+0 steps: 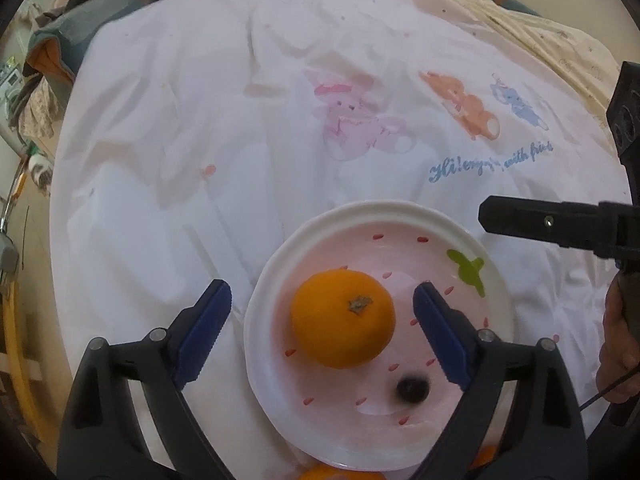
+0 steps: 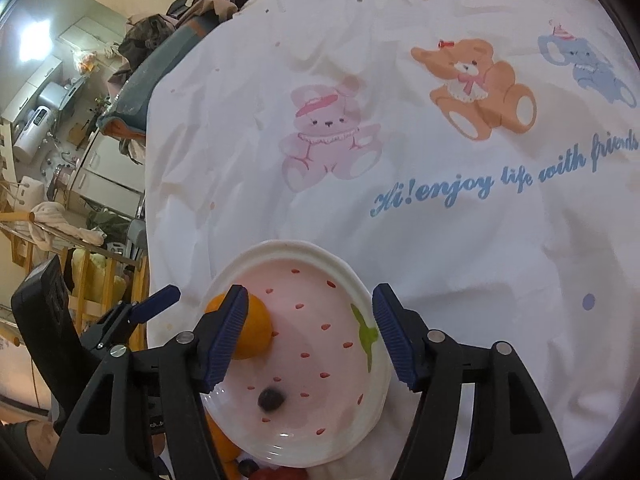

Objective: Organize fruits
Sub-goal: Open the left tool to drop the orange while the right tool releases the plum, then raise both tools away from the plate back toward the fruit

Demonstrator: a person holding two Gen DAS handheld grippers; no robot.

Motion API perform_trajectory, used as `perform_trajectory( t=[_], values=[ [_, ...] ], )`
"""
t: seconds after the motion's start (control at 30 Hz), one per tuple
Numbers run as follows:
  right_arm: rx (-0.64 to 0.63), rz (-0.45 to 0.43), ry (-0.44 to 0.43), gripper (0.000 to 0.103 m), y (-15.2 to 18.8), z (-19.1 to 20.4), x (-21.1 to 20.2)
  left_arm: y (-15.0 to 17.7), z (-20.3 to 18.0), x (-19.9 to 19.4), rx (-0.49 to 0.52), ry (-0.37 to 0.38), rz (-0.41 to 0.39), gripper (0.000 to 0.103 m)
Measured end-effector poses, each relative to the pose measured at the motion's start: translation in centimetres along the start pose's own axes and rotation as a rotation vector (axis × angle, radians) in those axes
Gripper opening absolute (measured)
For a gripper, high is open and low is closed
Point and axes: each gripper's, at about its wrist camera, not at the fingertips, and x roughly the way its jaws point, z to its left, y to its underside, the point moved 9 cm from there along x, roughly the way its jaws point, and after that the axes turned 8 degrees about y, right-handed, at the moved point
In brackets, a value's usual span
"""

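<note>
Left wrist view: the left gripper (image 1: 322,308) hangs over the strawberry-print plate (image 1: 280,272) with its tongs spread wide, clear of the mandarin orange (image 1: 343,318), which sits free on the plate between them. A dark blueberry (image 1: 412,389) lies on the plate just nearer the camera than the orange. The right gripper's black finger (image 1: 520,222) pokes in beyond the plate's right rim.

Right wrist view: the right gripper (image 2: 308,334) has its tongs apart above the same plate (image 2: 372,296), gripping nothing. The orange (image 2: 254,334) rests at the plate's left side, the blueberry (image 2: 271,399) near its front. The plate stands on a white teddy-bear cloth (image 2: 440,240).
</note>
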Motion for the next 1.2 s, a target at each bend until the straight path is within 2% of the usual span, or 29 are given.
perform_trajectory(
  t=[0.27, 0.47, 0.63, 0.8, 1.0, 1.2],
  values=[
    [-0.024, -0.066, 0.022, 0.067, -0.1, 0.8, -2.8, -0.9, 0.4, -2.2, -0.031, -0.022, -0.084, 0.09],
    [-0.061, -0.106, 0.032, 0.067, 1.1, 2.0, -5.7, -0.6, 1.2, -4.3, -0.097, -0.012, -0.101, 0.09],
    [-0.102, -0.146, 0.052, 0.067, 2.6, 2.7, -7.9, -0.2, 0.5, -6.8, -0.031, -0.043, -0.143, 0.09],
    [-0.064, -0.16, 0.045, 0.067, 4.4, 2.1, -9.5, 0.6, -0.5, -10.4, -0.051, -0.017, -0.22, 0.09],
    [-0.041, -0.171, 0.046, 0.072, 6.6, 1.8, -10.8, 2.5, -0.6, -13.4, -0.055, -0.025, -0.25, 0.09],
    [-0.056, -0.174, 0.055, 0.074, 8.3, 2.3, -11.4, 4.6, 0.4, -14.3, -0.111, 0.001, -0.227, 0.09]
  ],
)
